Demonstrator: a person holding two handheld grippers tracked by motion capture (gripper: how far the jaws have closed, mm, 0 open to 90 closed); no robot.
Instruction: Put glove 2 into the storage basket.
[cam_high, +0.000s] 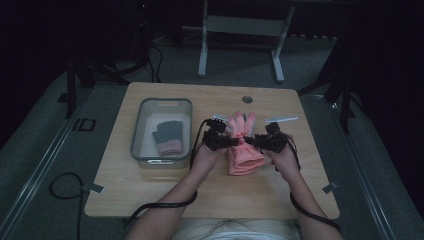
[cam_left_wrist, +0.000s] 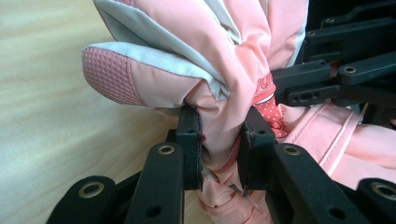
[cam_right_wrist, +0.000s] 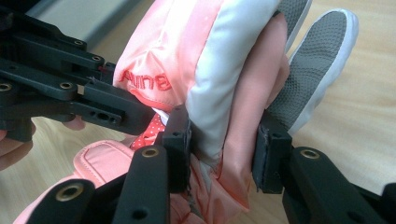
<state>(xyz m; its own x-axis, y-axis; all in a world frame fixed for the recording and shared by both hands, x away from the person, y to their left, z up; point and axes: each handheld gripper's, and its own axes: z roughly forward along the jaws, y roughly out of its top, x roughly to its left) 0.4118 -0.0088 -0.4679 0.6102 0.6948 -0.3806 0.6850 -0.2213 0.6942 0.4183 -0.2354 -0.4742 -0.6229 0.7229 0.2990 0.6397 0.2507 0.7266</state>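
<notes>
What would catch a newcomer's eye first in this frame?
The pink glove near the middle of the table, pinched at its waist from both sides by the left gripper and the right gripper. Next, the grey bin to the left, with a dark glove inside.

Bin (cam_high: 161, 131) left of claws; tabletop (cam_high: 260, 187) front free.

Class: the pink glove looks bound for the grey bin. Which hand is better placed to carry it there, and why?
Probably the left. The left tongs are shut on the pink glove and sit nearer the grey bin holding a dark glove; the right tongs grip its far side.
</notes>
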